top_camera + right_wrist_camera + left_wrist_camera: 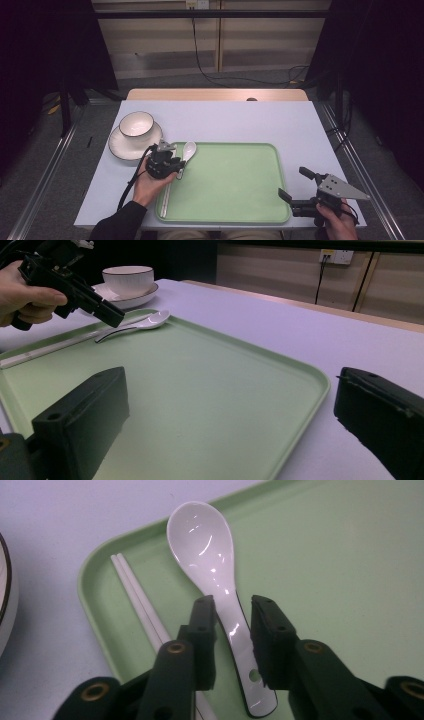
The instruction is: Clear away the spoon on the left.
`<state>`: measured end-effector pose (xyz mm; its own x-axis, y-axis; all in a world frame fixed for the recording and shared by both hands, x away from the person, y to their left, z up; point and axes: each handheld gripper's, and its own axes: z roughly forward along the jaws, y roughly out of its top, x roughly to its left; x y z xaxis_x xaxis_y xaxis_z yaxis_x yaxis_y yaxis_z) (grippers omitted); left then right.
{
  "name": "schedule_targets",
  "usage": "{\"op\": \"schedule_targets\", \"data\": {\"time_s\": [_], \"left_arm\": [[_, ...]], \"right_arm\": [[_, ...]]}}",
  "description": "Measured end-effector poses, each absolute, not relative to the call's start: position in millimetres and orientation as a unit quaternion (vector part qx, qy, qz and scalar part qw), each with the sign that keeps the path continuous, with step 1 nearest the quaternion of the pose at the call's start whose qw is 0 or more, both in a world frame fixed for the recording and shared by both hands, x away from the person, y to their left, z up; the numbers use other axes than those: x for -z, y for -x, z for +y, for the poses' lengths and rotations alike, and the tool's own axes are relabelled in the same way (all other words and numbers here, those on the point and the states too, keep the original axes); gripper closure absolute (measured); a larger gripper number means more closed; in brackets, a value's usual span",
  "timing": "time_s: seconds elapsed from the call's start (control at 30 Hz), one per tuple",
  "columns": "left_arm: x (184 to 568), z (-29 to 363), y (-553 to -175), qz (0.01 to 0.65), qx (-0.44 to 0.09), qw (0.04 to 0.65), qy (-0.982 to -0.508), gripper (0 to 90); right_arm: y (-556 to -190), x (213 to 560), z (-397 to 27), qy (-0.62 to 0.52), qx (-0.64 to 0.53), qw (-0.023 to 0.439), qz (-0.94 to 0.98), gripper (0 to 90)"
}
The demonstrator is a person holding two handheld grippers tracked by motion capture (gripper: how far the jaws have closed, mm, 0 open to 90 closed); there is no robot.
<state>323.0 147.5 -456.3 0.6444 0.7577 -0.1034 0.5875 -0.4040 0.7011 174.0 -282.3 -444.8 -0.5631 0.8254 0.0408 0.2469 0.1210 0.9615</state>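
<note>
1. Looking down from the high view, the left gripper (172, 161) sits over the near-left part of the green tray (235, 200), right at the handle of the white spoon (188, 149), whose bowl points to the far side. The chopsticks (165, 200) lie just left of the spoon along the tray's left rim. A bowl (136, 123) on a saucer (120, 145) stands on the table beyond the tray's far-left corner. The right gripper (295, 192) waits at the tray's near-right corner, jaws apart and empty

2. In the left gripper view, the spoon (215, 575) handle runs between the two jaws, which stand a little apart; a gap shows on the right side, and the left pad is at or very near the handle. I judge nothing is clamped. For a clean pick or release, keep the jaws square to the handle, centred on its narrow part, and clear of the chopsticks (140, 600) just to the left

3. In the right gripper view, the right jaws stand wide with bare tray (210, 405) between them. The left gripper (107, 315) tips down onto the spoon (137, 324) at the far-left, with the bowl (128, 280) behind. Keeping the right hand still avoids crowding the tray
</note>
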Motion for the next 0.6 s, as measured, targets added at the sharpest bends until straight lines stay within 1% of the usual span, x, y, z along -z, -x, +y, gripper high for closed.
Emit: {"op": "schedule_targets", "data": {"time_s": [0.07, 0.1, 0.2, 0.23, 0.4, 0.43, 0.47, 0.53, 0.57, 0.6], "left_arm": [[455, 148, -322, 0.404, -0.118, 0.371, -0.828, 63.7], [455, 149, -322, 0.403, -0.115, 0.374, -0.827, 58.8], [453, 150, -320, 0.4, -0.134, 0.367, -0.829, 44.3], [452, 151, -320, 0.4, -0.132, 0.365, -0.83, 39.5], [445, 157, -317, 0.396, -0.159, 0.359, -0.83, 23.4], [445, 158, -317, 0.4, -0.164, 0.359, -0.827, 17.3], [444, 161, -318, 0.405, -0.167, 0.363, -0.822, 13.2], [441, 165, -319, 0.404, -0.176, 0.374, -0.816, 9.4], [439, 168, -319, 0.407, -0.172, 0.383, -0.811, 5.8], [438, 172, -320, 0.404, -0.169, 0.389, -0.811, 4.5]], "right_arm": [[-174, 445, -282, -0.382, -0.54, 0.268, 0.701, 0.7], [-174, 445, -282, -0.382, -0.54, 0.268, 0.701, 0.7], [-174, 445, -283, -0.381, -0.54, 0.27, 0.7, 0.7], [-174, 445, -283, -0.381, -0.54, 0.27, 0.701, 0.7], [-174, 445, -282, -0.383, -0.54, 0.267, 0.701, 0.7], [-174, 444, -282, -0.382, -0.541, 0.268, 0.7, 0.7], [-174, 445, -282, -0.382, -0.542, 0.267, 0.699, 0.7], [-175, 444, -281, -0.381, -0.541, 0.268, 0.7, 0.7], [-175, 444, -281, -0.382, -0.542, 0.267, 0.699, 0.7], [-175, 444, -281, -0.383, -0.543, 0.267, 0.698, 0.7]]}}
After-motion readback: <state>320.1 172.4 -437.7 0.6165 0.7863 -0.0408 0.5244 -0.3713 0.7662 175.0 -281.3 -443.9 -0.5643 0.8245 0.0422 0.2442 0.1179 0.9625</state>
